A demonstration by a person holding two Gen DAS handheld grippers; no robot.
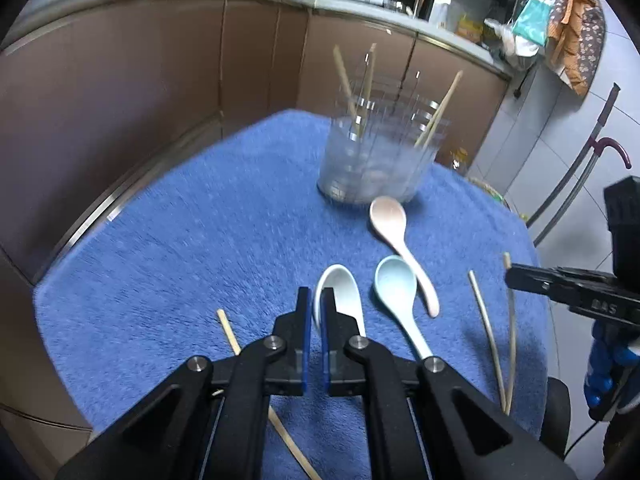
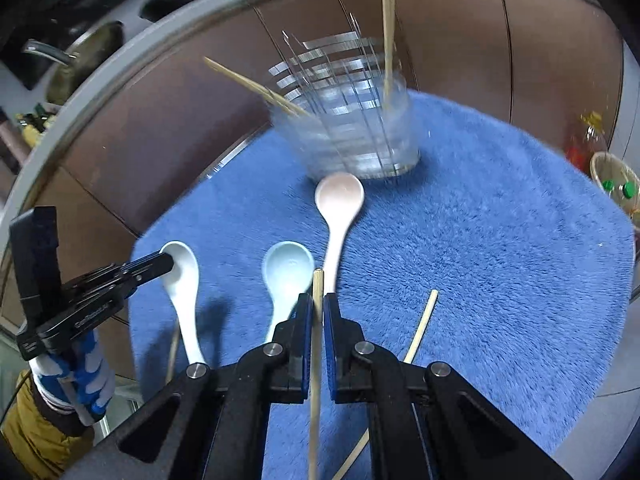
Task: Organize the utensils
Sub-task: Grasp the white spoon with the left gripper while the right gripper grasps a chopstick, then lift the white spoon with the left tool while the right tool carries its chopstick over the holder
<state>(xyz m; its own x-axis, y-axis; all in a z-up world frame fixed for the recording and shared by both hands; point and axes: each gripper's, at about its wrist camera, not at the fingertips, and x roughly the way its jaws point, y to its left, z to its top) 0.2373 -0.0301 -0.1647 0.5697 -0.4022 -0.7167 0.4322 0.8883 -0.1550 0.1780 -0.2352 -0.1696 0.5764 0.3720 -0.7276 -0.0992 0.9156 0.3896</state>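
Both grippers are pinching something.

Left wrist view: the left gripper has its jaws pressed together on the rim of the white spoon, whose bowl shows between and beyond the fingers. The clear holder stands at the far side of the blue mat, with several chopsticks already leaning in it. Nearer than the holder lie the pink spoon, just in front of its base, and the pale blue spoon, whose bowl lies against the pink one's handle. Right of these spoons, two loose chopsticks lie on the mat, and another passes under the left gripper, farther from the holder. The right gripper enters at the right edge, side-on.

Right wrist view: the right gripper is closed on a single chopstick that runs up between its fingers toward the holder. One more chopstick lies on the mat to its right. The left gripper shows from the side, tip at the white spoon's bowl.

By my judgement the job is partway along: some chopsticks are stowed; three spoons and several chopsticks remain outside the holder, two of them now gripped.

Only the left view shows the far chopstick under its own gripper; only the right view makes plain what the right gripper holds.
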